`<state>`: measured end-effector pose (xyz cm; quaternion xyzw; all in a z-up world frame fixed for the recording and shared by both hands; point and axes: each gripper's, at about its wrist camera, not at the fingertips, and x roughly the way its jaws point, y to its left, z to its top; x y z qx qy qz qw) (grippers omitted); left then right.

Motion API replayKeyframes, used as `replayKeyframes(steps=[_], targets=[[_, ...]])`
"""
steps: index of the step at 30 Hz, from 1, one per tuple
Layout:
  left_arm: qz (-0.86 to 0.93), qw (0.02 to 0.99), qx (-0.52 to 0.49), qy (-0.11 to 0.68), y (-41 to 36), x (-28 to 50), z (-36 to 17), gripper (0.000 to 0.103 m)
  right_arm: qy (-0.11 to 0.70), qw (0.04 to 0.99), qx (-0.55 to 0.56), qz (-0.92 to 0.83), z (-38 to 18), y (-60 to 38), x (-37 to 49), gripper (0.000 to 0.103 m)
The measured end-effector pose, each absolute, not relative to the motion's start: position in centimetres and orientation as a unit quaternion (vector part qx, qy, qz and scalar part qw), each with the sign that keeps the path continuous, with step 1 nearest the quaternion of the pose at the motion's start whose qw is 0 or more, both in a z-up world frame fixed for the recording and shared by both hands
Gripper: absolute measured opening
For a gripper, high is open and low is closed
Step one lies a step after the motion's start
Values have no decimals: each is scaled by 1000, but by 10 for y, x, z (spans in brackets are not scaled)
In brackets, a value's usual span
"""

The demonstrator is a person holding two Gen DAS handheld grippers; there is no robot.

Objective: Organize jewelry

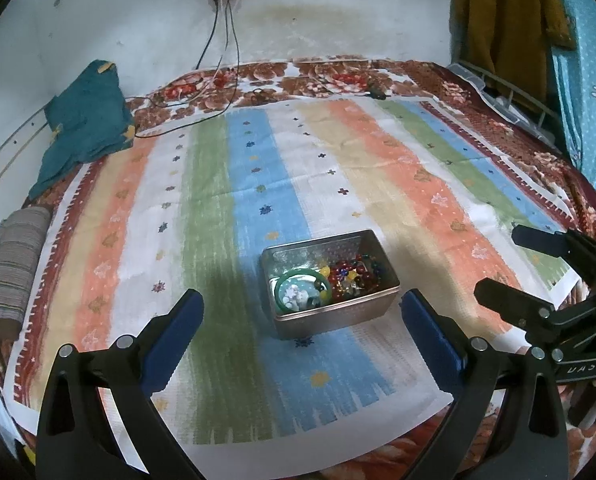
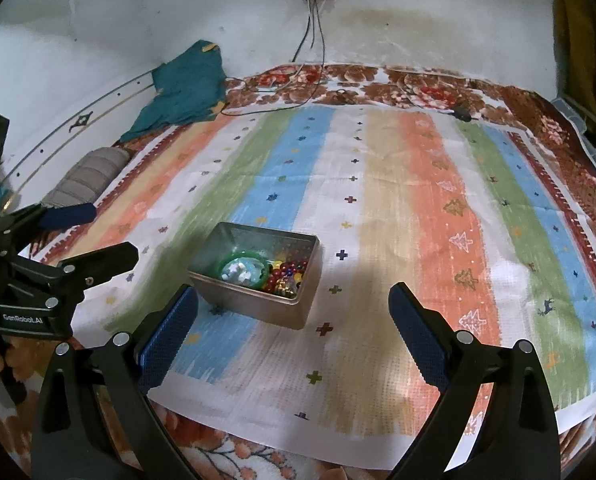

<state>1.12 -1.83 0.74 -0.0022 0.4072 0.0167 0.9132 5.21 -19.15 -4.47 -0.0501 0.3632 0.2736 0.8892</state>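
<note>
Evidently all the jewelry in view sits gathered in one metal tin point(image 1: 329, 284), which rests lidless on the striped cloth point(image 1: 258, 168) toward the cloth's near edge, roughly midway along it. Keeping the pieces in an open box holds loose beads together and leaves them reachable from above. Inside, one green bangle point(image 1: 302, 280) lies flat at the tin's left end, ringing some pale, whitish pieces too small to name; a heap of red, blue and yellow beads point(image 1: 353, 274) fills the right end, too tangled to count or to say whether it is one strand or several. No jewelry shows on the cloth outside the tin.

Two grippers are in view, both hovering above the near edge of the cloth and holding nothing. On the left gripper point(image 1: 301, 312) the fingers are spread wide, with the tin framed between them in its own camera; on the right gripper point(image 2: 294, 308) they are equally wide, the tin just ahead of its left finger. That would suit reaching in to sort the pieces, or equally drawing back once everything has been put in.

One teal garment point(image 1: 86, 128) lies at the far left corner of the bed.
</note>
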Motion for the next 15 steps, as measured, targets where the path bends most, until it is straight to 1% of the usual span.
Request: replayKeyframes(steps=[15], targets=[[8,916,-5,402,-21,12,10,97,364,888,-52,275,-44,-191,52,97]])
